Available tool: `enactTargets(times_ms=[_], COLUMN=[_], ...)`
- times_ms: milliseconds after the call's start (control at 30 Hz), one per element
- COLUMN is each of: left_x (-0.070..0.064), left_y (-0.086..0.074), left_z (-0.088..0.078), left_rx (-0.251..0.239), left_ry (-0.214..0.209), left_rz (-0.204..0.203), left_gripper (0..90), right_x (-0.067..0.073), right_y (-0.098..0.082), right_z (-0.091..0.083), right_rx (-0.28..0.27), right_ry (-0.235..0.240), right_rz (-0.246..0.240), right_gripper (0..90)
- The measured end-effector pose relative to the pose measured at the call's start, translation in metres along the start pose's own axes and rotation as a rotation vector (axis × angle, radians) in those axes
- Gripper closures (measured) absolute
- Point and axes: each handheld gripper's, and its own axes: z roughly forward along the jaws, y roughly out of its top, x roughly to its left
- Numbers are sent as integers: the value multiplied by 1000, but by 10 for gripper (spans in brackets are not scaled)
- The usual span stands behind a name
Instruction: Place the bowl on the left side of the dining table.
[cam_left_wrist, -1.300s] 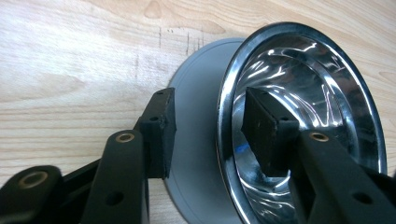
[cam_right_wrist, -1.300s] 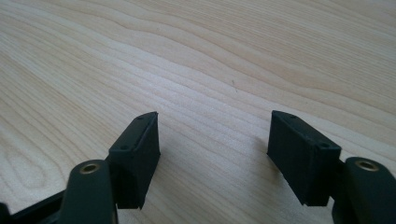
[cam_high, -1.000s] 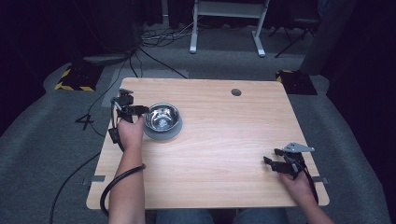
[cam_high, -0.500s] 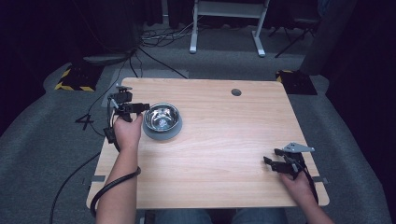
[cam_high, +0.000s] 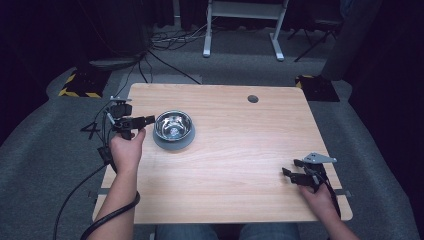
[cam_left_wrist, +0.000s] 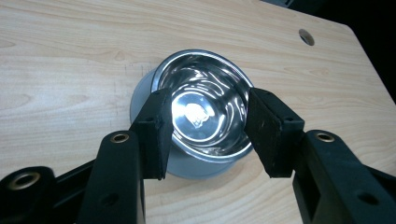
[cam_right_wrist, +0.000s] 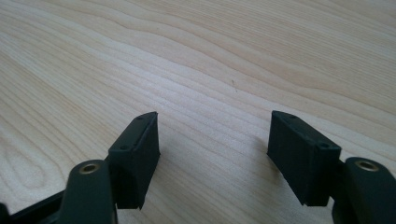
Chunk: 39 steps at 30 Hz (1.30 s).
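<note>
At the bench's (cam_high: 235, 165) left, the left tongs (cam_high: 145, 120) hang spread just beside the steel bowl (cam_high: 173, 125), seemingly clear of its rim. The bowl sits upright on its grey base. Far right, the right tongs (cam_high: 292, 167) are spread over bare wood.

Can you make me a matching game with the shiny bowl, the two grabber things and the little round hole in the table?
Things:
1. bowl
2. left gripper
3. right gripper
4. round hole

Places:
A. far side of the table
B. near right corner, fingers open
C. left part of the table, on a grey base
D. just left of the bowl, fingers open

Pairs: 1-C, 2-D, 3-B, 4-A
</note>
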Motion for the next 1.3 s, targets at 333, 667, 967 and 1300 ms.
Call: enactTargets(times_ms=[333,667,967,1300], left_x=[-2,-21,-38,-45], left_y=[-23,-44,-70,-95], left_z=[-23,-36,-37,-44], left_rx=[-23,-18,8,-16], left_ry=[-39,-40,-69,-26], left_rz=[3,79,130,212], left_gripper=[515,512,507,500], right_x=[0,0,0,0], right_y=[0,0,0,0], right_z=[0,0,0,0], right_rx=[0,0,0,0], right_ry=[-1,-1,-1,-1], right_rz=[0,0,1,0], right_gripper=[340,340,340,340])
